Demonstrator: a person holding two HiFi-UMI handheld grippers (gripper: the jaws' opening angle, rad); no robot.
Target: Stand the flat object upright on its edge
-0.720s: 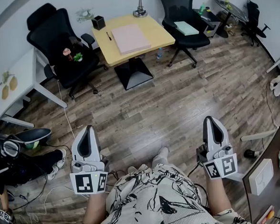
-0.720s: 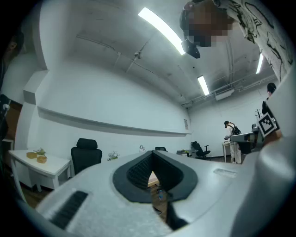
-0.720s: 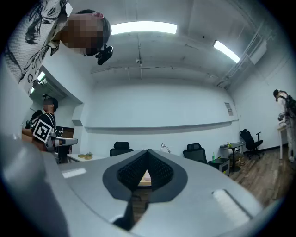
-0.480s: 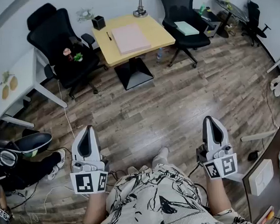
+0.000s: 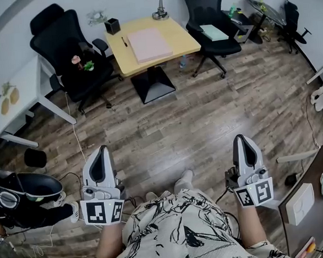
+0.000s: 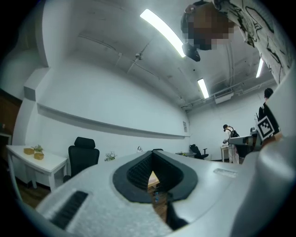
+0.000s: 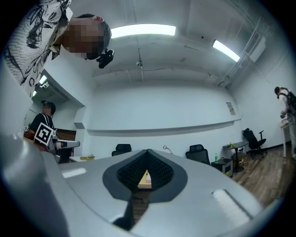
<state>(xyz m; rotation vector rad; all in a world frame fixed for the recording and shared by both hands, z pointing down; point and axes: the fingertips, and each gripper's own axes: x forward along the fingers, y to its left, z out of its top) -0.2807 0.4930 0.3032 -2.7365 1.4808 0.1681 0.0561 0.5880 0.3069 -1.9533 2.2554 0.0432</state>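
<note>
Only a thin sliver of the yellow table [image 5: 180, 39] shows through the notch behind each claw's tips in the gripper views, too small to make out what lies on it. The left gripper [image 5: 102, 151] and right gripper [image 5: 244, 138] are both closed on nothing, held level before the person's patterned shirt [image 5: 179, 229]. The pink pad [image 5: 149, 44] lies flat mid-table, inside its rim, with a pen [image 5: 125, 41] beside it. The lamp [image 5: 160, 10] is cut off at the top. Open wood floor [image 5: 194, 123] separates claws and table, with a black chair [image 5: 62, 50] to the left.
</note>
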